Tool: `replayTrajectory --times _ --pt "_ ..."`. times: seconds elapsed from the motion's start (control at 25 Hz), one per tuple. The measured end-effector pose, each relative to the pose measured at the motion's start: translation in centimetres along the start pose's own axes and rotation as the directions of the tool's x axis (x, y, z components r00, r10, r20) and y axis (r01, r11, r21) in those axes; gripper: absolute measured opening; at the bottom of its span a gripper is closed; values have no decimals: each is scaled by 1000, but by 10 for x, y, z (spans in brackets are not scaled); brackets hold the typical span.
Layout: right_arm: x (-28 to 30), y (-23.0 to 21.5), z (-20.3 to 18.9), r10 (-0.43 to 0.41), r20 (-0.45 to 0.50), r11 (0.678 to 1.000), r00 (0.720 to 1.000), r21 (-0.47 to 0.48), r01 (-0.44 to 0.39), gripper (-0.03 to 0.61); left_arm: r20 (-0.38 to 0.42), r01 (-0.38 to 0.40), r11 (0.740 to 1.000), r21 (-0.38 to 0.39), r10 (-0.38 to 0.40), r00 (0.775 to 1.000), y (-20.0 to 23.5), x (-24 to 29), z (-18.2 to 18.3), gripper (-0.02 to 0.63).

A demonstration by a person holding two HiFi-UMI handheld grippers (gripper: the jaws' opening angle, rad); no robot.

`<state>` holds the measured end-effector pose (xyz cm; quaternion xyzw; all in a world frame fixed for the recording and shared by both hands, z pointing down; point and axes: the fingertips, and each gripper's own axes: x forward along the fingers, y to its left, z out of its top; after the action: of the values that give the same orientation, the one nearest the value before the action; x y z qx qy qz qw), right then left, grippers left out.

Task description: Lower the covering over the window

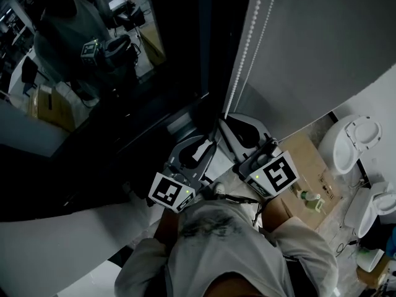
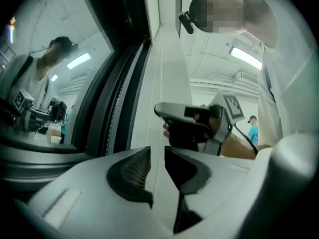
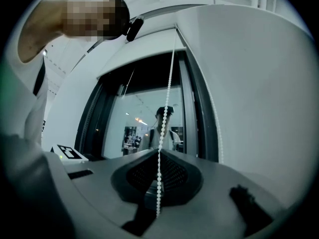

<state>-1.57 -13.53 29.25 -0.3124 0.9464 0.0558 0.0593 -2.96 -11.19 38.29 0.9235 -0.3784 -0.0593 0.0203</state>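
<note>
Right gripper (image 3: 158,183): jaws closed on bead chain (image 3: 166,103). Left gripper (image 2: 158,171) just beside it: jaws narrowly apart, gripping nothing. Chain runs along edge of grey roller blind (image 1: 322,42), beside dark window (image 1: 93,104).

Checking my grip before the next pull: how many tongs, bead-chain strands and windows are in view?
Tongs: 2 (left tongs, right tongs)
Bead-chain strands: 2 (gripped strand, free strand)
Window: 1
Total: 5

The right hand-held gripper (image 3: 158,158) clamps the bead chain (image 3: 167,96) (window (image 3: 144,128) behind).
</note>
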Motion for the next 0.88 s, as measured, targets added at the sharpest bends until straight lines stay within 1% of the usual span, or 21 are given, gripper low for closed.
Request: replayTrajectory --times 0.08,0.28,0.4,0.6,0.88 --pt "-1 2 -6 1 -7 1000 1000 13 -1 21 28 5 1000 14 -5 1000 1 1 18 97" --pt "-5 5 -30 7 -78 1000 997 17 -5 21 73 16 998 61 -20 997 2 7 50 106" --pt "-7 4 -39 6 -88 999 996 40 -3 21 79 24 996 83 -31 996 2 12 59 111" --pt "-10 -1 -43 3 -98 999 995 44 1 21 111 43 997 60 -49 993 2 16 72 120" --pt "-11 11 -70 37 -167 997 985 66 -26 21 131 67 990 126 -83 988 -7 31 97 121"
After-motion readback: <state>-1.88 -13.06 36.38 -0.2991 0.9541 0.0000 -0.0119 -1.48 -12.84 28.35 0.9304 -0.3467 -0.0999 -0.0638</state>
